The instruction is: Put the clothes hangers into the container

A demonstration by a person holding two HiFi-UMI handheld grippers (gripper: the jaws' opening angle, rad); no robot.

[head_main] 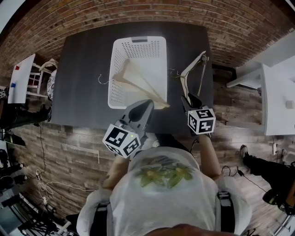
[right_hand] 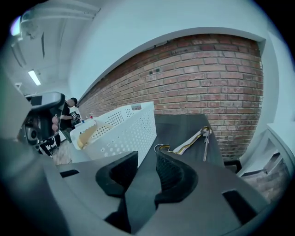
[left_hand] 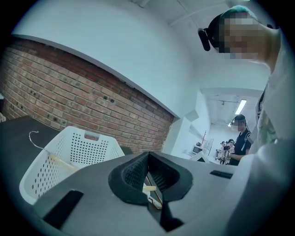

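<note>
A white perforated basket (head_main: 138, 46) (left_hand: 87, 147) (right_hand: 124, 129) stands on the dark table (head_main: 83, 69). A pale wooden hanger (head_main: 138, 80) (left_hand: 60, 161) lies slanted across the basket, with its wire hook over the left rim. My left gripper (head_main: 150, 103) (left_hand: 148, 159) is at the basket's near right corner, shut on that hanger's near end, and the wood shows between the pads. A second hanger (head_main: 193, 69) (right_hand: 191, 143) with a metal bar lies on the table right of the basket. My right gripper (head_main: 190, 99) (right_hand: 146, 159) hovers just short of it, open and empty.
A brick wall (head_main: 161, 11) runs behind the table. White furniture (head_main: 272, 92) stands to the right and a small stand with a white board (head_main: 20, 78) to the left. Cables (head_main: 41, 184) lie on the wooden floor. People (left_hand: 239, 138) stand far off.
</note>
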